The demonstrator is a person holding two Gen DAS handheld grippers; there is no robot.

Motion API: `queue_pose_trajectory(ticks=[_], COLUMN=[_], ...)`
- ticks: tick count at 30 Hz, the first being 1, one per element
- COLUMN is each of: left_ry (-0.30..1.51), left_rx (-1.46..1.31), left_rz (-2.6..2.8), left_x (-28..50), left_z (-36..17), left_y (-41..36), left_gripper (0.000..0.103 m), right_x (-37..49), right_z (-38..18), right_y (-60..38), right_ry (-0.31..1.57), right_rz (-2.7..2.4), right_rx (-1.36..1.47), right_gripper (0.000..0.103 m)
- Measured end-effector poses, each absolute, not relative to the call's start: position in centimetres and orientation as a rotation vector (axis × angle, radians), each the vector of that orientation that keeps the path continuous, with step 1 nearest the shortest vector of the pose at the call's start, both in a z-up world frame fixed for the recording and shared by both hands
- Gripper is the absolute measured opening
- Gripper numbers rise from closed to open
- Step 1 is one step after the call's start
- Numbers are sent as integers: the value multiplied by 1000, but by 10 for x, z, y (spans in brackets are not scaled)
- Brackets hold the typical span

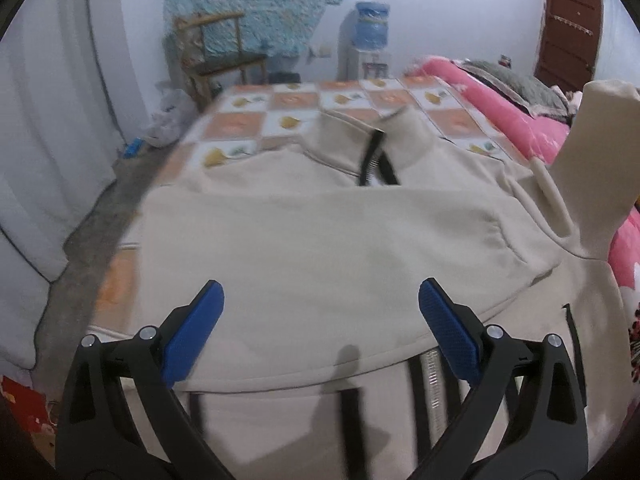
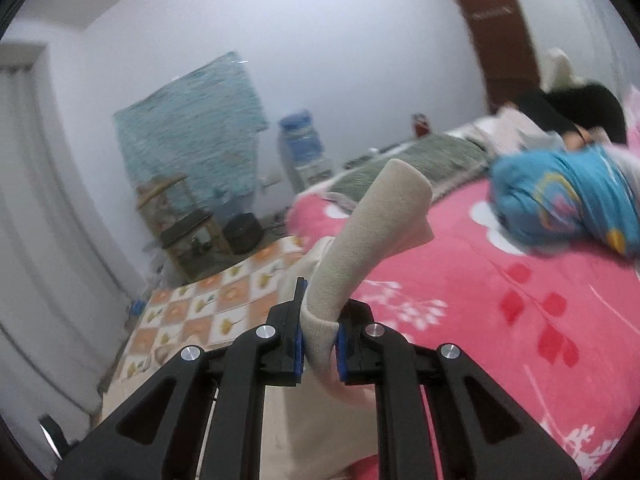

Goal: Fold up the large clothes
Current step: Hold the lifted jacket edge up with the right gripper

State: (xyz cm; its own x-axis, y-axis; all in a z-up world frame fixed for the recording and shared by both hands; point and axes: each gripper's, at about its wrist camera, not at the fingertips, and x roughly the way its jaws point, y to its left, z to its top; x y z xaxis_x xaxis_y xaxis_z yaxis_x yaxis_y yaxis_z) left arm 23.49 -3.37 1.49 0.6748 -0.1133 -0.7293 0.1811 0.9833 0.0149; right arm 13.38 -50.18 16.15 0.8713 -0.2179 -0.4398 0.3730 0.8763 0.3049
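A large beige zip-up jacket (image 1: 320, 240) lies spread on the checkered sheet (image 1: 288, 120), one sleeve folded across its front, its collar (image 1: 372, 136) at the far end. My left gripper (image 1: 320, 320) is open and empty just above the jacket's lower front. My right gripper (image 2: 320, 344) is shut on the ribbed cuff of the other beige sleeve (image 2: 360, 240), which is lifted up; that raised sleeve also shows at the right of the left wrist view (image 1: 592, 168).
A pink flowered blanket (image 2: 500, 300) covers the bed to the right, with a blue bundle (image 2: 568, 200) and a grey blanket (image 1: 504, 80) on it. A wooden chair (image 1: 216, 52), a water dispenser (image 1: 368, 40) and a brown door (image 1: 568, 28) stand by the far wall.
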Motion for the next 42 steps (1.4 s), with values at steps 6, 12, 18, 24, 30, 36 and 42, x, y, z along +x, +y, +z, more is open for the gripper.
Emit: queue_pose_trajectory(ticks=[6, 12, 18, 24, 30, 36, 42], left_ry=[885, 982, 981, 974, 973, 971, 969], left_rx=[59, 57, 38, 42, 49, 54, 58], left_rz=[-154, -168, -175, -172, -163, -158, -157], left_x=[236, 238, 236, 234, 233, 233, 233], left_z=[4, -29, -34, -33, -33, -33, -33], left_y=[-2, 11, 20, 19, 18, 17, 17], left_gripper=[67, 46, 43, 43, 43, 43, 43], right_x=[172, 200, 210, 214, 215, 213, 213], right_z=[165, 159, 153, 150, 146, 145, 145], right_y=[-422, -360, -329, -319, -324, -325, -324], right_ry=[427, 458, 479, 490, 492, 490, 491], right_rz=[-210, -135, -109, -108, -110, -108, -107], right_rx=[274, 192, 143, 129, 142, 145, 146], right_gripper=[12, 12, 12, 12, 12, 12, 12])
